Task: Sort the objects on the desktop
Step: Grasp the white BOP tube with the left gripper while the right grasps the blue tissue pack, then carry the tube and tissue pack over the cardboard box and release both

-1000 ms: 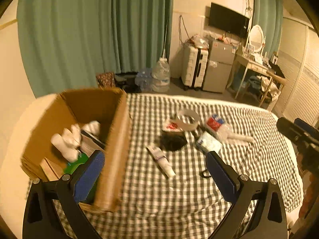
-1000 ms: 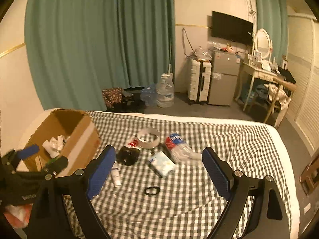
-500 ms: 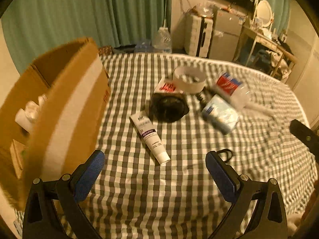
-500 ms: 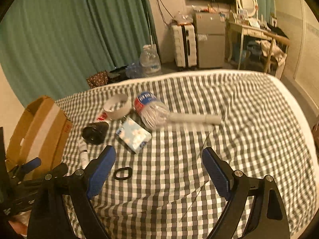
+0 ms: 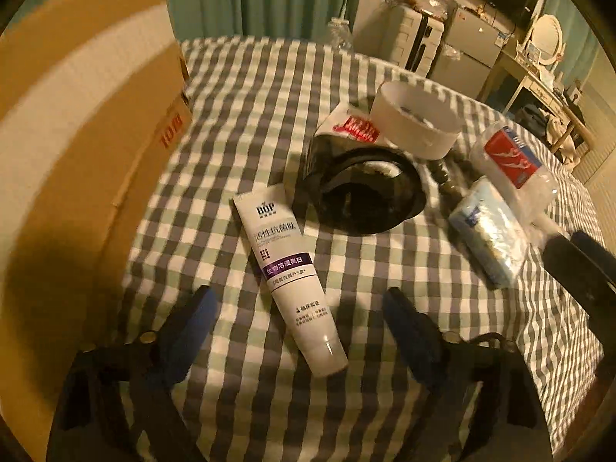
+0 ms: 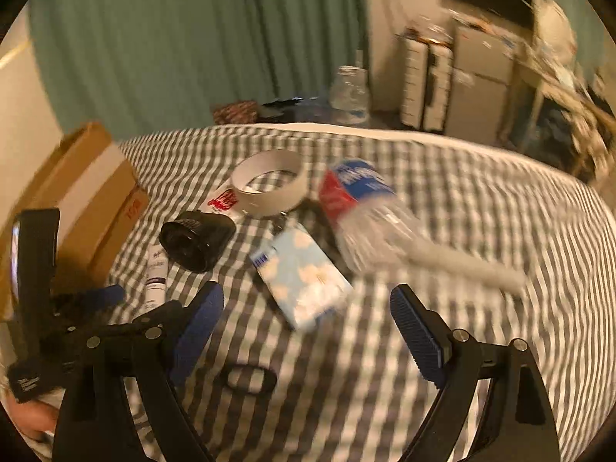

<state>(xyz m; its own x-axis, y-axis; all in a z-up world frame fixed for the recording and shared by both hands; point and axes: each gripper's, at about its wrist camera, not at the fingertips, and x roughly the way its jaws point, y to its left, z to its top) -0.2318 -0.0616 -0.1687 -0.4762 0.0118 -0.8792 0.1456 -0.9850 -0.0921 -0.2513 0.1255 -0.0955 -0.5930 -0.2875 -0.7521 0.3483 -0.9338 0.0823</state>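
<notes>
Left wrist: gripper point(image 5: 298, 302) agape, seemingly astride tube point(image 5: 289, 275).

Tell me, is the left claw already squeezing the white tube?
No, the left gripper is wide open, and the white tube lies loose on the checked cloth between its two blue pads.
</notes>
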